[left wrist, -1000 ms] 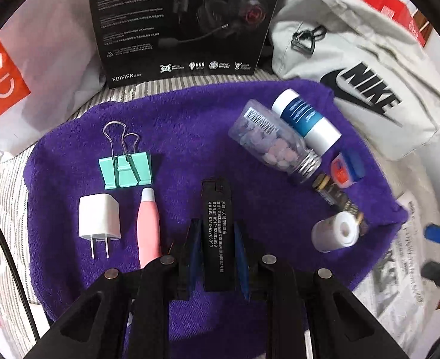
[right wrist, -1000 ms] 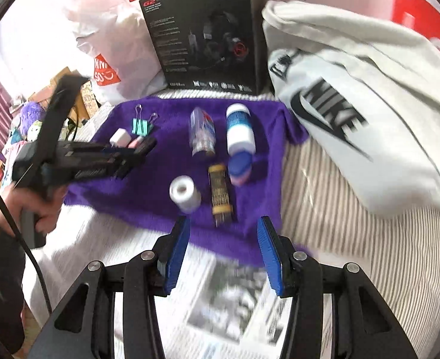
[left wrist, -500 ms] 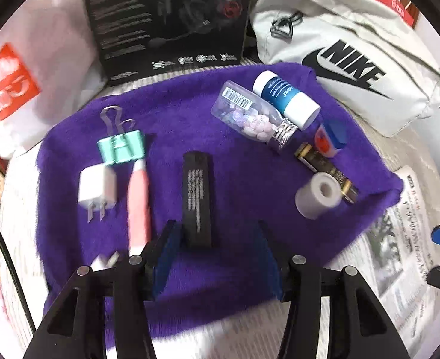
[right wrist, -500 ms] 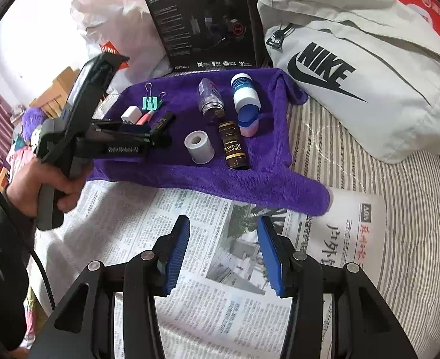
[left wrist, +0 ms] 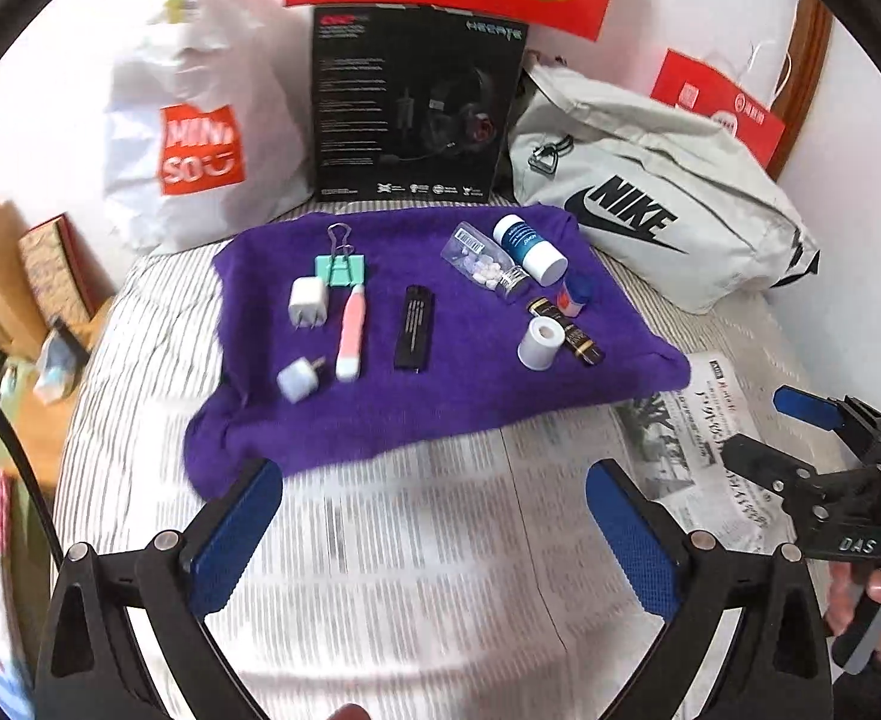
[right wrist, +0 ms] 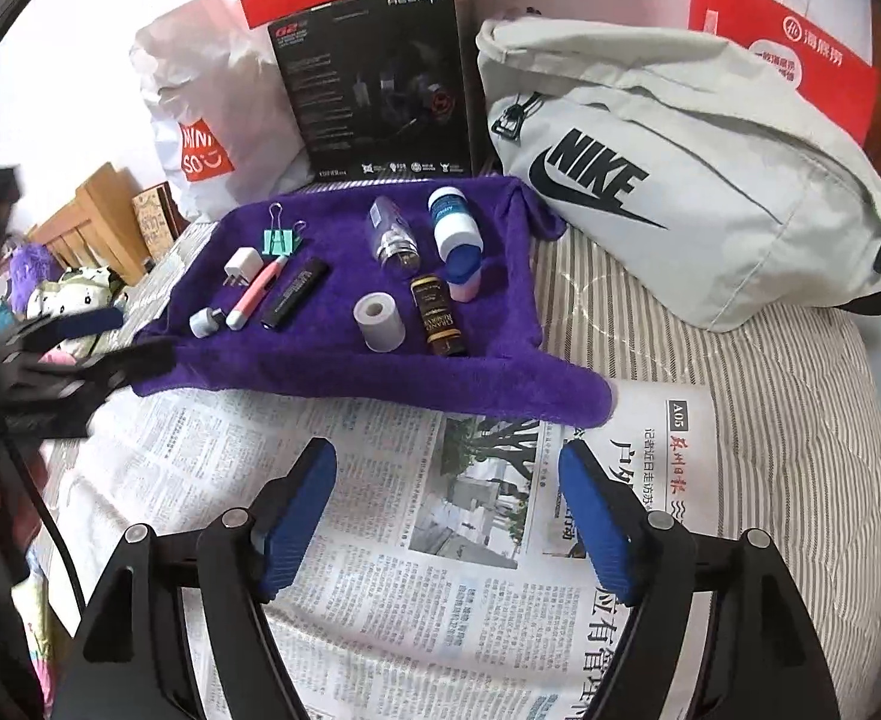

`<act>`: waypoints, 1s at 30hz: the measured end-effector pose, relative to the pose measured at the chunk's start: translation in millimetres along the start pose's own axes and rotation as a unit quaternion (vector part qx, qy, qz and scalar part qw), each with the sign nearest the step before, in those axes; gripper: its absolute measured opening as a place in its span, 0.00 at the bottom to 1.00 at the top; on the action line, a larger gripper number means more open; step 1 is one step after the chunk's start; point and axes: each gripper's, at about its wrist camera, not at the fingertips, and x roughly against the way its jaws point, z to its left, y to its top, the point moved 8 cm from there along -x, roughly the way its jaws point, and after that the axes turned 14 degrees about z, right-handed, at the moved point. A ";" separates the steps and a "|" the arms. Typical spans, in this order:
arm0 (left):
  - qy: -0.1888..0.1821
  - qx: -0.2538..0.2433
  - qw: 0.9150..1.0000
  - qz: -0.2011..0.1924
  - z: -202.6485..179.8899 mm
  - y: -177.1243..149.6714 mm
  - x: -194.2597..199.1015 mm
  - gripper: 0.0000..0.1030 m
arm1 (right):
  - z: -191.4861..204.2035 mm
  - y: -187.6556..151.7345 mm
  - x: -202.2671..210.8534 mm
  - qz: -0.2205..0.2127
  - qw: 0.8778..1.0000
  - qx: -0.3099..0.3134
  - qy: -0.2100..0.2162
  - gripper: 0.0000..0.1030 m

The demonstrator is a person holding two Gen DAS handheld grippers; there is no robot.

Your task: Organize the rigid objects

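On the purple towel (left wrist: 440, 408) lie a black bar (left wrist: 414, 327), a pink tube (left wrist: 350, 330), a white charger (left wrist: 308, 303), a teal binder clip (left wrist: 339, 267), a pill bottle (left wrist: 488, 267), a blue-and-white bottle (left wrist: 527, 246), a white tape roll (left wrist: 540, 342) and a dark gold-labelled bottle (left wrist: 578, 339). My left gripper (left wrist: 434, 480) hangs over the newspaper in front of the towel, its jaws opening wide with nothing between them. My right gripper (right wrist: 446, 462) is also above the newspaper (right wrist: 440, 540), jaws opening and holding nothing.
Behind the towel stand a black headset box (left wrist: 416, 108), a white shopping bag (left wrist: 194, 138) and a grey Nike bag (left wrist: 650, 204), with red paper bags (right wrist: 788, 60) further back. Striped bedding (right wrist: 800, 420) surrounds the newspaper. Wooden furniture and clutter lie off the left edge.
The left gripper let go of the black bar, which stays on the towel, opened wide and drew back and up. The right gripper's jaws widened as it drew back over the newspaper.
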 end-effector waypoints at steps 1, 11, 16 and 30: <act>-0.002 0.004 1.000 -0.004 -1.2 -6.7 4.1 0.99 | 1.1 -1.6 2.0 0.000 1.000 -0.001 -0.002 0.83; 0.015 0.005 1.000 -0.013 -10.6 -27.2 28.8 0.99 | 17.4 -11.0 30.6 -0.015 1.000 0.005 -0.022 1.00; 0.020 0.000 1.000 -0.015 -15.7 -28.1 32.3 0.99 | 11.0 -24.5 43.9 -0.018 0.999 -0.021 -0.017 1.00; 0.028 0.014 0.999 -0.021 -12.2 -29.4 35.5 0.99 | -6.4 -33.7 47.4 -0.008 0.998 -0.053 -0.027 1.00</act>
